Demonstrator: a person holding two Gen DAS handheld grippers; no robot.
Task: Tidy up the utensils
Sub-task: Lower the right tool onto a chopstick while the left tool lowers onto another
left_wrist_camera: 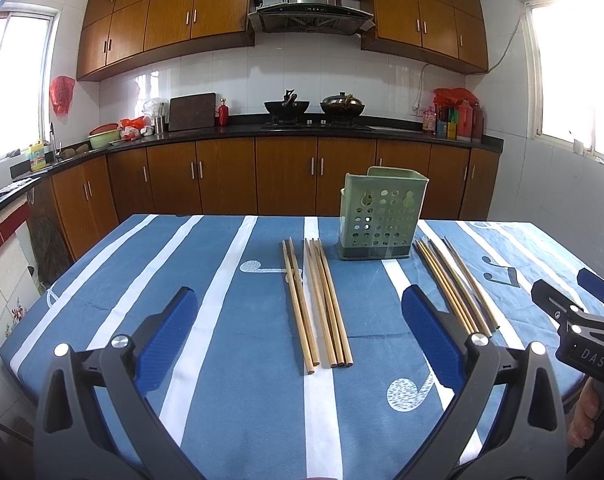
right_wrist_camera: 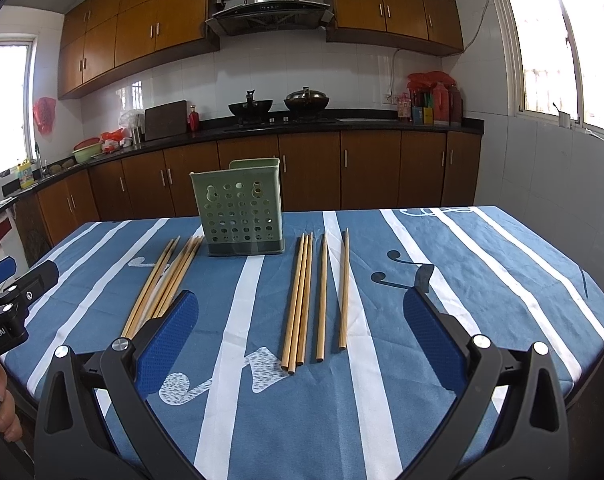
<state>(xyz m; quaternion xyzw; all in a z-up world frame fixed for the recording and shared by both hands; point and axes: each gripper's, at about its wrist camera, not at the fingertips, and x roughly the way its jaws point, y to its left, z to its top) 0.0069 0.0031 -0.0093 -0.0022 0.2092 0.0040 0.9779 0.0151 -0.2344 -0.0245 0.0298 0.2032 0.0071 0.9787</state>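
Note:
A green perforated utensil holder [left_wrist_camera: 382, 219] [right_wrist_camera: 239, 210] stands upright on the table. Several wooden chopsticks lie flat in two groups: a left group [left_wrist_camera: 320, 302] [right_wrist_camera: 163, 280] and a right group [left_wrist_camera: 456, 284] [right_wrist_camera: 314, 296], either side of the holder. My left gripper [left_wrist_camera: 299, 312] is open and empty above the table, with the left group lying between its fingers in the view. My right gripper [right_wrist_camera: 302, 312] is open and empty, with the right group between its fingers. Each gripper shows at the edge of the other's view: the right one [left_wrist_camera: 582, 312], the left one [right_wrist_camera: 9, 292].
The table [left_wrist_camera: 181, 280] [right_wrist_camera: 502, 280] has a blue cloth with white stripes and music notes. Behind it runs a kitchen counter [left_wrist_camera: 302, 130] with woks, bottles and bowls, brown cabinets below and above. Windows are at both sides.

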